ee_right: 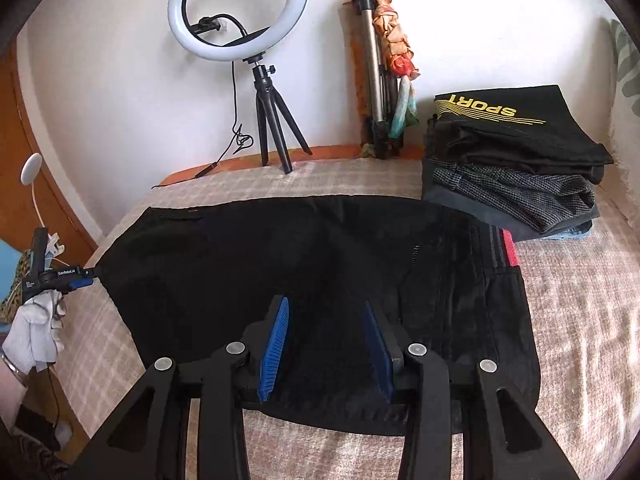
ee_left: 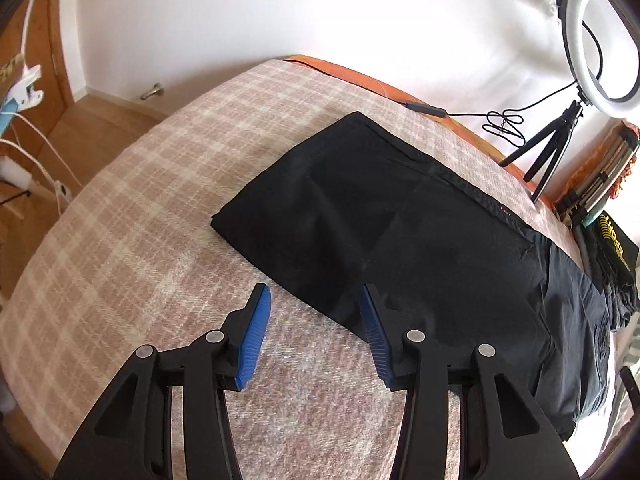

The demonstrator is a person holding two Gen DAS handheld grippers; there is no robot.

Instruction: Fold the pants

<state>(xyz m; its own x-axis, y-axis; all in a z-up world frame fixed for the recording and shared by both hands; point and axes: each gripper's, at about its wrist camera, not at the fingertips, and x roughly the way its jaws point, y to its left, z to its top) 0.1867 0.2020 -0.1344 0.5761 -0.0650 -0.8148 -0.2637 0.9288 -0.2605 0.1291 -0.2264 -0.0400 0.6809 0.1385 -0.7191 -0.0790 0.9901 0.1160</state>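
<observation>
My right gripper [ee_right: 325, 344] hangs open over the pants' [ee_right: 304, 280] near edge, nothing pinched. My left gripper [ee_left: 314, 330] gapes empty at their left corner. The pants lie folded mid-bed [ee_right: 580, 320]. A one-layer grab would drag the fold apart toward the stack [ee_right: 516, 160].

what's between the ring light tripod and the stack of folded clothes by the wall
A folded silver tripod wrapped in an orange patterned cloth leans on the wall between the ring light tripod and the stack of folded clothes, seen from the right wrist.
</observation>
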